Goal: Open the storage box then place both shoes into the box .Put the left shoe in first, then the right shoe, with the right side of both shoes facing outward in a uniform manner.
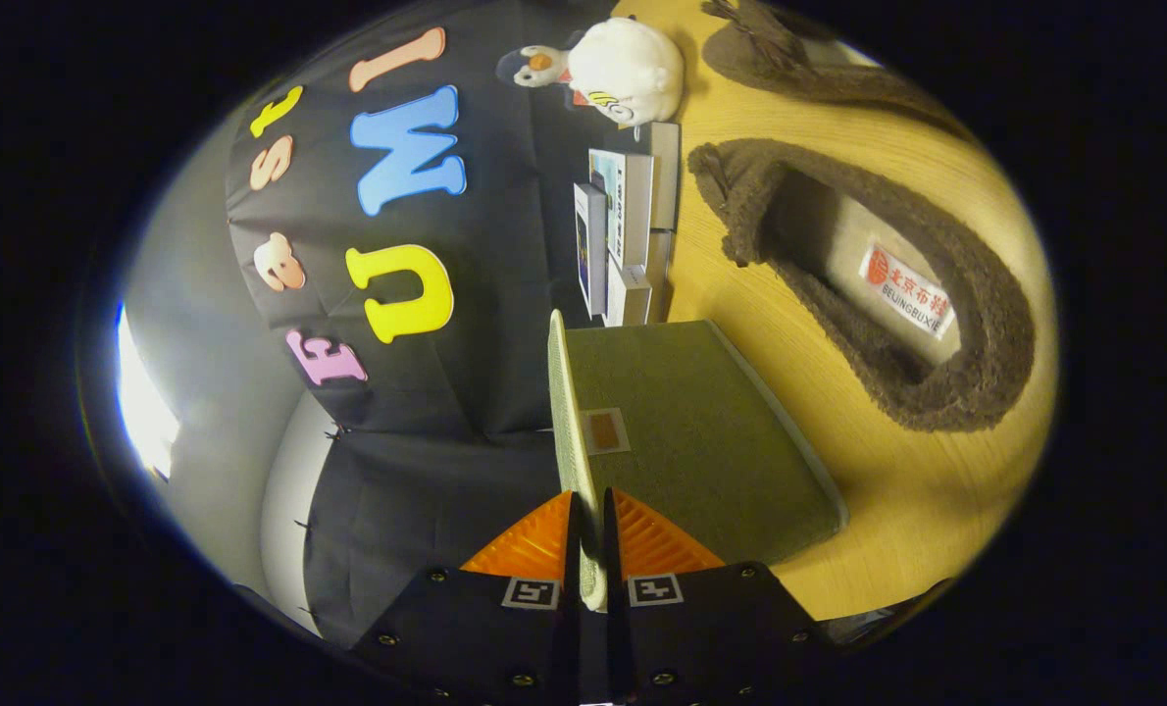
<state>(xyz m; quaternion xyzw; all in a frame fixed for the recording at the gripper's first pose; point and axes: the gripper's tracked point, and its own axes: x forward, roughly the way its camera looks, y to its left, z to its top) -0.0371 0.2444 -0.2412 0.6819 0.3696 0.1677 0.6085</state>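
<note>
Gripper view, fingers (pixel 591 549) pinching box lid (pixel 569 412)

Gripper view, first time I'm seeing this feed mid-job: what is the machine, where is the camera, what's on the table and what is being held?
There is no robot arm: a person carries a hand-held gripper, and the fisheye camera rides on it, looking forward along its two fingers. The view looks rolled sideways, so the wooden table runs up one side. The fingers are closed on the thin edge of the storage box's lid, a flap that looks swung up from the grey-green storage box. Beyond the box lie two brown fuzzy shoes: one close by, another further off. Small boxes and a plush toy stand by the cloth wall.
</note>
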